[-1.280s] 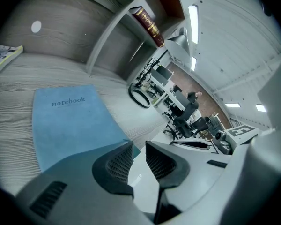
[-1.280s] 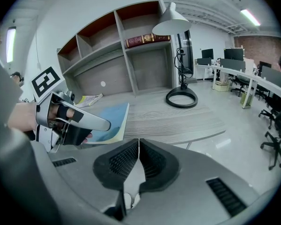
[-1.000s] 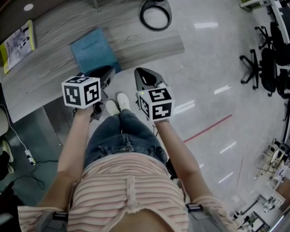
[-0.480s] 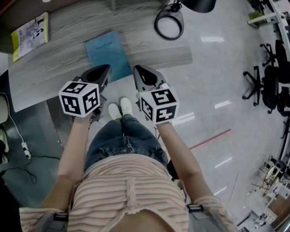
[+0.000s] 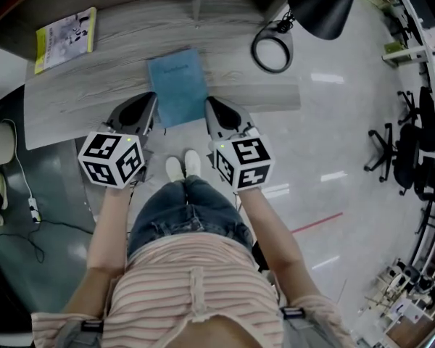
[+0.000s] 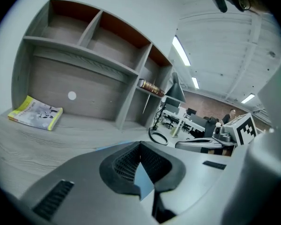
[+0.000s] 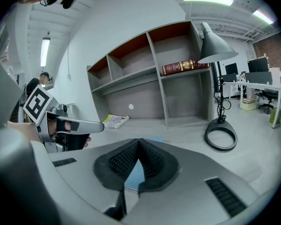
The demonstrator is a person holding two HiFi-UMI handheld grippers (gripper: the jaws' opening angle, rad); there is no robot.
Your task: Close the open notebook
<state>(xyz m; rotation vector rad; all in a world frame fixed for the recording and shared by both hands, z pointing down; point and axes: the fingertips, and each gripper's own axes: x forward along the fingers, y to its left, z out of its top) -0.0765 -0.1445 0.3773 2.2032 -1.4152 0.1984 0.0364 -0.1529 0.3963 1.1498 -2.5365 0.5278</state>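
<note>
Head view: blue notebook lies closed, flat on desk, between both tool tips. Left tool and right tool pressed together, empty. Closing appears done.

Your left claw: jaws closed together | your right claw: jaws closed together | both: side by side, pointing forward, slightly down

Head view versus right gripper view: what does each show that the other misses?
Only the head view: the person's jeans and shoes. Only the right gripper view: a brown book lying on a shelf. Both: the blue notebook on the desk, the lamp and the yellow booklet.
</note>
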